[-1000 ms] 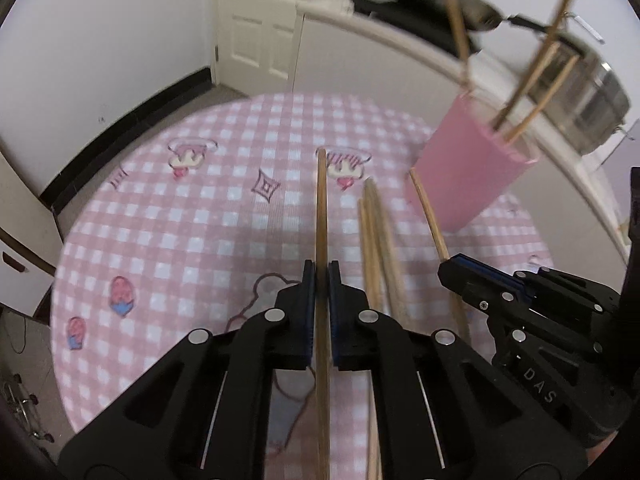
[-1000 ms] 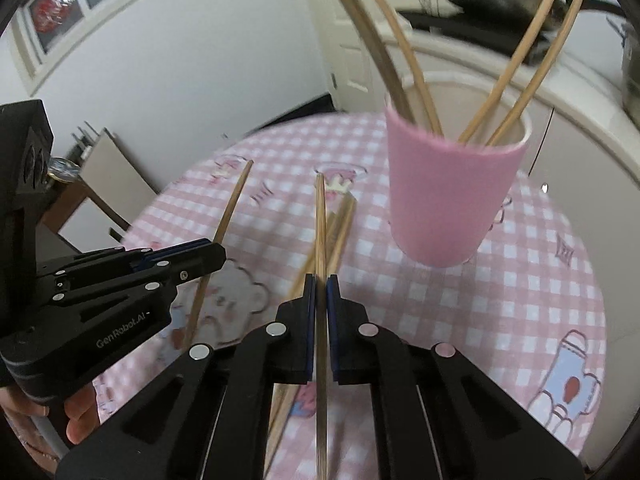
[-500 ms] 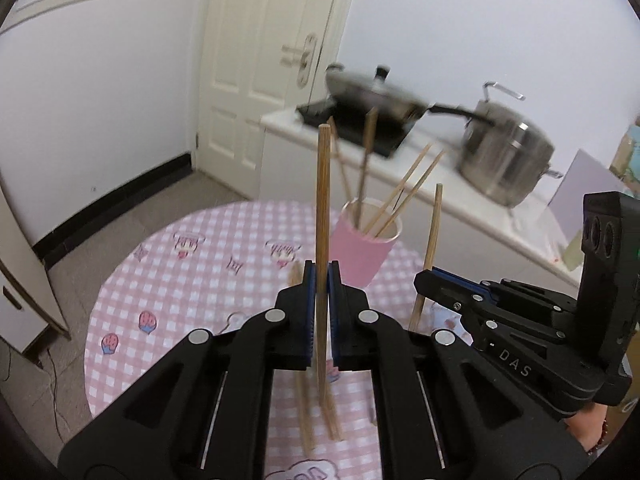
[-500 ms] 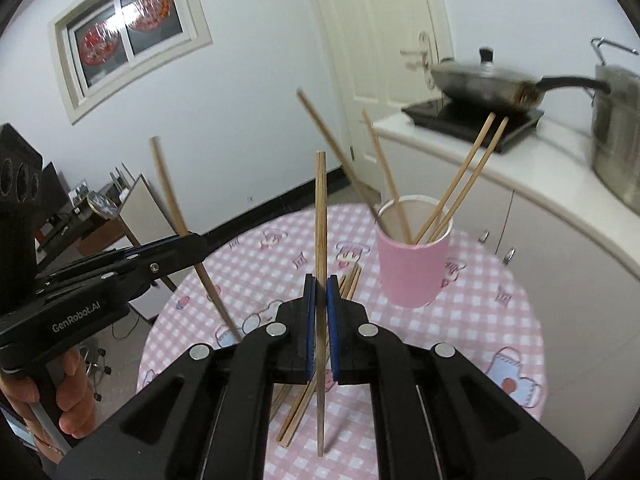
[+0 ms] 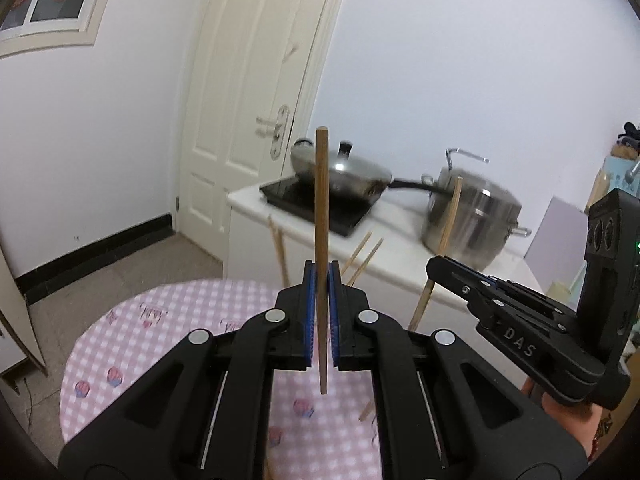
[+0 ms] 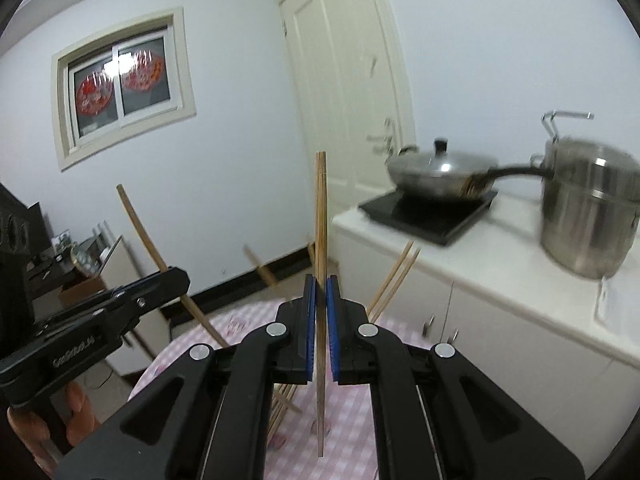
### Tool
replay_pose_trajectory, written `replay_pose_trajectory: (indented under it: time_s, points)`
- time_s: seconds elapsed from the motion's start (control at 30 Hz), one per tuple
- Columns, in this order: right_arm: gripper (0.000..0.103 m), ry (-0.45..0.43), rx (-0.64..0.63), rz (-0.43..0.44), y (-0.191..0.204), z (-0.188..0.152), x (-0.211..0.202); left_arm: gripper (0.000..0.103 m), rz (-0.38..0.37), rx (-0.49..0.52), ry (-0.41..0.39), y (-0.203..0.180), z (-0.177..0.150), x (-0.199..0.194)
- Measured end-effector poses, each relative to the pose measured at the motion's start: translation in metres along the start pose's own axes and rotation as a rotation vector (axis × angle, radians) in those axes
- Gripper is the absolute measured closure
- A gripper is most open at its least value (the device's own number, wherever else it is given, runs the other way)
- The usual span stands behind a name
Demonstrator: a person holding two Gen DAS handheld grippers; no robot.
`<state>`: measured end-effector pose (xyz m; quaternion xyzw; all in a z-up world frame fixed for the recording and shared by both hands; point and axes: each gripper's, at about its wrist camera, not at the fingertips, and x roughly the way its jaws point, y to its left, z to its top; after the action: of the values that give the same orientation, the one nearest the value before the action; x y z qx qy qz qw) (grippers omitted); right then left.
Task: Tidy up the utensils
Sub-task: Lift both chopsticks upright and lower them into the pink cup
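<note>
My left gripper is shut on a brown wooden chopstick that stands upright above the pink checked table. Beside it on the right, my right gripper holds a lighter chopstick, slightly tilted. In the right wrist view that gripper is shut on its upright chopstick, and the left gripper appears at the left with its leaning chopstick. Tips of chopsticks standing in the cup poke up behind the fingers; the cup itself is hidden. Loose chopsticks lie on the cloth.
Behind the table runs a white counter with a black hob, a lidded wok and a tall steel pot. A white door stands at the back, and a person's hand grips the left handle.
Both grippers have risen and tipped upward with their chopsticks. The view went from the tabletop to the room, and the pink cup sank out of sight behind the fingers.
</note>
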<state>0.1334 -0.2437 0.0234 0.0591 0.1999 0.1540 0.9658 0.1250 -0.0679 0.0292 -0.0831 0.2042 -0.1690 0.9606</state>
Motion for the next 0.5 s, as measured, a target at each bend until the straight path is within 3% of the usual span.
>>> replay_pose_trajectory:
  time_s: [0.27, 0.5]
  points:
    - [0.099, -0.159, -0.002, -0.037, -0.009, 0.026, 0.016, 0.097, 0.031, 0.042, -0.093, -0.02, 0.025, 0.025]
    - [0.099, -0.221, 0.011, -0.034, -0.015, 0.03, 0.04, 0.097, 0.073, 0.075, -0.138, -0.031, 0.037, 0.053]
